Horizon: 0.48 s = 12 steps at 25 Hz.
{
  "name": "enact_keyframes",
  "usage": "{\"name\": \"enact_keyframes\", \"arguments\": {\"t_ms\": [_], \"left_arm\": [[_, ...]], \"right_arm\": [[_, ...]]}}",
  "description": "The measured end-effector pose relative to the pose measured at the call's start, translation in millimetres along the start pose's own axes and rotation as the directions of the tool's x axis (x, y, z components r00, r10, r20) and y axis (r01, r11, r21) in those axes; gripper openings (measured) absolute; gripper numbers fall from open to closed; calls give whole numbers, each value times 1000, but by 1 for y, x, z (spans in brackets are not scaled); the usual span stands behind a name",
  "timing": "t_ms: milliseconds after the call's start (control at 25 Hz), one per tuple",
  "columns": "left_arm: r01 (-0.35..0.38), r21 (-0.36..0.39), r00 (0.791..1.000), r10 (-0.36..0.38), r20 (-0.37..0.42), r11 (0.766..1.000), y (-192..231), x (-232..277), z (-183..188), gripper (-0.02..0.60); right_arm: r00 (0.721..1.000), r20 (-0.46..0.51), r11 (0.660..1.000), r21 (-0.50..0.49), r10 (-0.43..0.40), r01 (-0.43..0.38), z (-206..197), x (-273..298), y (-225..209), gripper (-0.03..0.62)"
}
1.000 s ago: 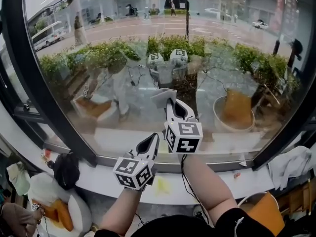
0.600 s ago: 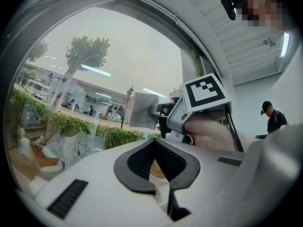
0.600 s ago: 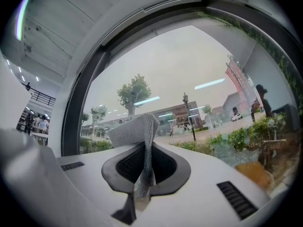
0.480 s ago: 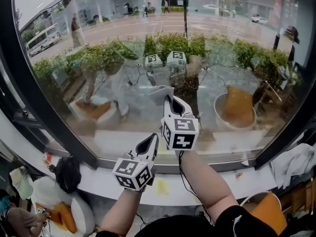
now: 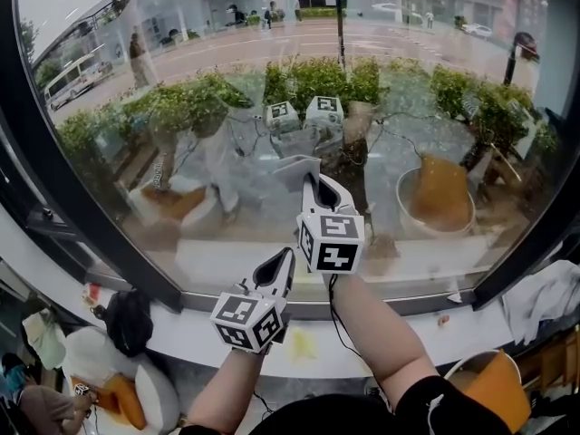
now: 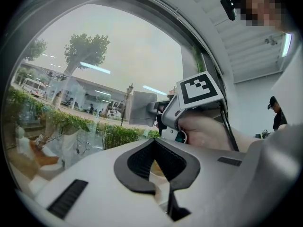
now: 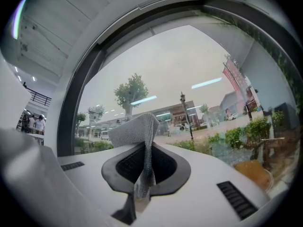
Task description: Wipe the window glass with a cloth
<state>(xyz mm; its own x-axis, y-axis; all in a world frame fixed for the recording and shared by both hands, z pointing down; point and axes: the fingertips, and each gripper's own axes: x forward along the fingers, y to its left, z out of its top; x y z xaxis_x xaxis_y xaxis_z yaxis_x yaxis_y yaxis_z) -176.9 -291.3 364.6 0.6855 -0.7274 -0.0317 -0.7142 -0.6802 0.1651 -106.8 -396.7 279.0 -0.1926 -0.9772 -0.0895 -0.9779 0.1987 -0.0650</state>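
A grey cloth (image 5: 299, 171) is pinched in my right gripper (image 5: 313, 187), which is shut on it and holds it up against the window glass (image 5: 181, 143) near the middle of the pane. In the right gripper view the cloth (image 7: 136, 129) sticks up in a fold from between the jaws of the right gripper (image 7: 144, 167). My left gripper (image 5: 282, 263) hangs lower and to the left, over the sill, shut with nothing in it. The left gripper view looks past the left gripper (image 6: 155, 167) at the right gripper (image 6: 163, 112) and the cloth (image 6: 142, 109).
A thick black window frame (image 5: 54, 161) curves round the pane. Below it runs a white sill (image 5: 181, 329) with a black bag (image 5: 127, 320) at the left. A white rag (image 5: 539, 297) and an orange bucket (image 5: 494, 392) are at the right. Shrubs and a street lie outside.
The right gripper with the cloth has shifted slightly upward along the glass. The left gripper has hardly moved.
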Motion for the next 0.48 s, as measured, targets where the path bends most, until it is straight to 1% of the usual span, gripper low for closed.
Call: {"name": "enact_keyframes", "arguments": {"t_ms": [480], "left_arm": [[6, -2, 1000, -6, -3, 1000, 4, 2, -1, 8]], "right_arm": [[999, -7, 999, -7, -44, 44, -1, 7, -12, 38]]}}
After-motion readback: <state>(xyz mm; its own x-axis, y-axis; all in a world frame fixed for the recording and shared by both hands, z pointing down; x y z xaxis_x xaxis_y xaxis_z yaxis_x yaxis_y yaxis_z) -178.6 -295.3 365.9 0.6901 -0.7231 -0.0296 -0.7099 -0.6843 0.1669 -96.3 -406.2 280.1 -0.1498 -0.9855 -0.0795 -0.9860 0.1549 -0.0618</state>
